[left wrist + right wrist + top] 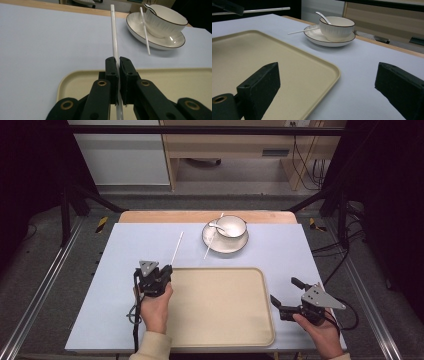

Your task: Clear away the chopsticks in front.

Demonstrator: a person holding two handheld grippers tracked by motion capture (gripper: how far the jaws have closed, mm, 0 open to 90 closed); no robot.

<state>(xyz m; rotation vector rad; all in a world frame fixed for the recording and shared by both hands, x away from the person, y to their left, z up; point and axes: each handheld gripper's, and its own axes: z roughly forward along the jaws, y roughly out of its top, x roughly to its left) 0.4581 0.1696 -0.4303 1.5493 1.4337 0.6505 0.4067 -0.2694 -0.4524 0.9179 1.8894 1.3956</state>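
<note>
Chopstick (176, 248), white and thin, is pinched at its near end by the left gripper (167, 268), over the tray's (220, 332) far left corner. Its long axis runs away from the person, leaning slightly right toward the saucer (224, 245), with the far tip raised off the table (280, 255). A second chopstick (213, 236) rests slanted on the saucer beside the cup (231, 225). The right gripper (287, 292) hangs wide and empty past the tray's right edge.

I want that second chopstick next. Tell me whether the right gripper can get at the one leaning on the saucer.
Probably yes. The right gripper is open and empty, and bare table lies between it and the chopstick on the saucer.
</note>
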